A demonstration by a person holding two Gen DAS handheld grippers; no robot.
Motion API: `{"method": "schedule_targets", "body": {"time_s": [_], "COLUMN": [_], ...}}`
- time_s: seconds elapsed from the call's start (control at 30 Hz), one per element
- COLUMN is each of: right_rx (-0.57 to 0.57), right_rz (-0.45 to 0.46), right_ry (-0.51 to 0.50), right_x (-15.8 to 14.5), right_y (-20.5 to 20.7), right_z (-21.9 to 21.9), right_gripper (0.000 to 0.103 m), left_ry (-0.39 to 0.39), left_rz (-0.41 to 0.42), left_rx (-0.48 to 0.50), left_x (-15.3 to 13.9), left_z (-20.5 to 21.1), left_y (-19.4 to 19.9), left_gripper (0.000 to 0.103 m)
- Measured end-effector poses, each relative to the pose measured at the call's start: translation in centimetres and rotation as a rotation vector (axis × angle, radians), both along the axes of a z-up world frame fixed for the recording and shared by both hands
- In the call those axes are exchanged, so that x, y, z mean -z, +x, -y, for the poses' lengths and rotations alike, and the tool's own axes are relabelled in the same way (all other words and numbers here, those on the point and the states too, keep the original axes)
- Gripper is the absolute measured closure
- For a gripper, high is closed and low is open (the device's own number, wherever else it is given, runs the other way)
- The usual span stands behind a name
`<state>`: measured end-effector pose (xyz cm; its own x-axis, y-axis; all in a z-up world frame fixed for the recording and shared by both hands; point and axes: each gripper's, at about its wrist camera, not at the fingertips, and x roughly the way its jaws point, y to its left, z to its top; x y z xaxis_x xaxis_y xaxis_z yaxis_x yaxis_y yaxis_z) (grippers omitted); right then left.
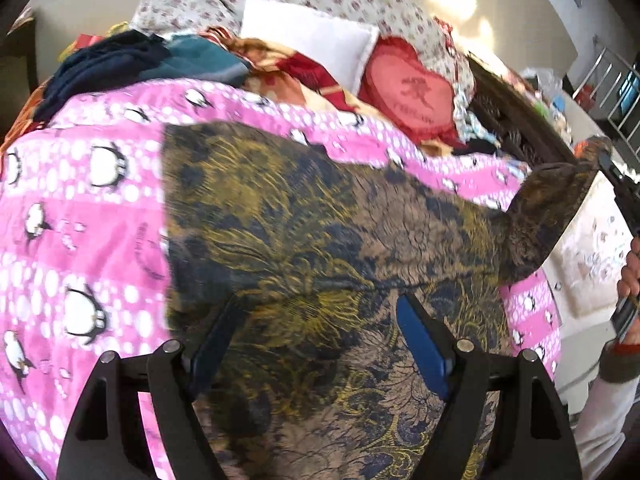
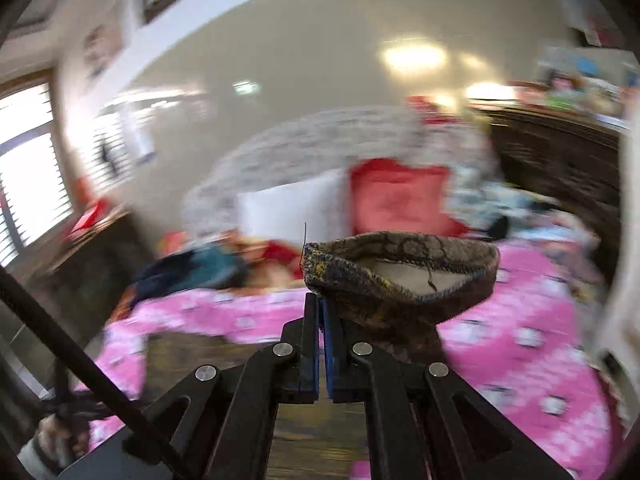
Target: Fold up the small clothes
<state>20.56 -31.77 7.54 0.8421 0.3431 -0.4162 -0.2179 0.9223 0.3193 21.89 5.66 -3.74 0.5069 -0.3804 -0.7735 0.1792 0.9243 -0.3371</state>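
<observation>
One brown and gold patterned garment [image 1: 304, 232] lies spread on the pink penguin blanket [image 1: 80, 208] on the bed. Our right tongs [image 2: 320, 316] are pinched tight on its raised sleeve cuff [image 2: 400, 272]. Our left tongs [image 1: 316, 320] hang wide open over the cloth, holding nothing. We think the fold is starting; next the sleeve must cross over the body.

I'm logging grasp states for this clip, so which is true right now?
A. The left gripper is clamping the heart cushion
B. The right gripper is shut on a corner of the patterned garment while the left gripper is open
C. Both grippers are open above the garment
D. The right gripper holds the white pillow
B: the right gripper has its jaws closed on a lifted corner of the brown-and-gold patterned garment, while the left gripper stands wide open over it.
</observation>
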Motion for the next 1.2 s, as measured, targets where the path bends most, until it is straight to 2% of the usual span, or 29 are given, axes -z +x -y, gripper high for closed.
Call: {"method": "schedule_targets", "body": {"time_s": [0.1, 0.17, 0.27, 0.37, 0.43, 0.47, 0.5, 0.6, 0.63, 0.7, 0.83, 0.9, 1.1, 1.13, 1.2], "right_rx": [-0.15, -0.235, -0.351, -0.411, -0.459, -0.459, -0.455, -0.406, -0.393, -0.345, -0.247, -0.187, -0.065, -0.054, -0.031], "right_rz": [-0.017, -0.048, -0.134, -0.213, -0.346, -0.378, -0.4, -0.344, -0.324, -0.28, -0.259, -0.277, -0.311, -0.314, -0.309], "right_ry": [0.033, 0.062, 0.127, 0.138, 0.127, 0.13, 0.141, 0.155, 0.153, 0.122, 0.051, 0.063, 0.138, 0.148, 0.145], "right_x": [0.9, 2.6, 7.1, 11.6, 15.7, 16.6, 17.4, 16.7, 16.3, 15.2, 14.0, 14.4, 15.6, 15.9, 16.0], "right_y": [1.6, 2.6, 4.8, 6.2, 7.6, 7.8, 7.7, 6.1, 5.5, 4.1, 2.2, 1.4, -0.4, -0.6, -1.0], "right_z": [-7.3, -12.0, -18.7, -23.8, -26.9, -27.1, -26.8, -22.6, -21.3, -18.1, -12.4, -8.7, -1.6, -0.7, 0.5], "right_gripper": [0.1, 0.1, 0.1, 0.1, 0.097, 0.092, 0.08, 0.065, 0.053, 0.042, 0.041, 0.041, 0.04, 0.04, 0.04], "left_ry": [-0.027, -0.041, -0.051, -0.075, -0.086, -0.085, -0.081, -0.068, -0.06, -0.045, 0.054, 0.085, 0.2, 0.214, 0.238], "left_rz": [0.024, 0.032, 0.028, 0.002, -0.006, -0.005, -0.003, 0.017, 0.021, 0.023, 0.025, 0.026, 0.051, 0.048, 0.033], "left_rx": [-0.043, -0.073, -0.114, -0.148, -0.157, -0.157, -0.157, -0.148, -0.147, -0.149, -0.146, -0.141, -0.113, -0.106, -0.091], "left_x": [-0.6, -0.5, 0.2, 1.5, 2.1, 2.1, 2.2, 2.2, 2.3, 2.7, 3.6, 4.0, 4.7, 4.9, 5.4], "left_z": [-2.2, -3.6, -5.4, -6.5, -6.9, -7.0, -7.0, -6.9, -6.7, -6.2, -3.7, -2.7, 0.6, 1.0, 1.7], "left_y": [0.1, 0.3, 0.9, 1.6, 1.9, 2.0, 2.0, 2.2, 2.3, 2.6, 4.2, 5.0, 7.5, 7.8, 8.2], "left_gripper": [0.023, 0.023, 0.023, 0.023, 0.023, 0.023, 0.023, 0.022, 0.022, 0.02, 0.019, 0.019, 0.019, 0.023, 0.064]}}
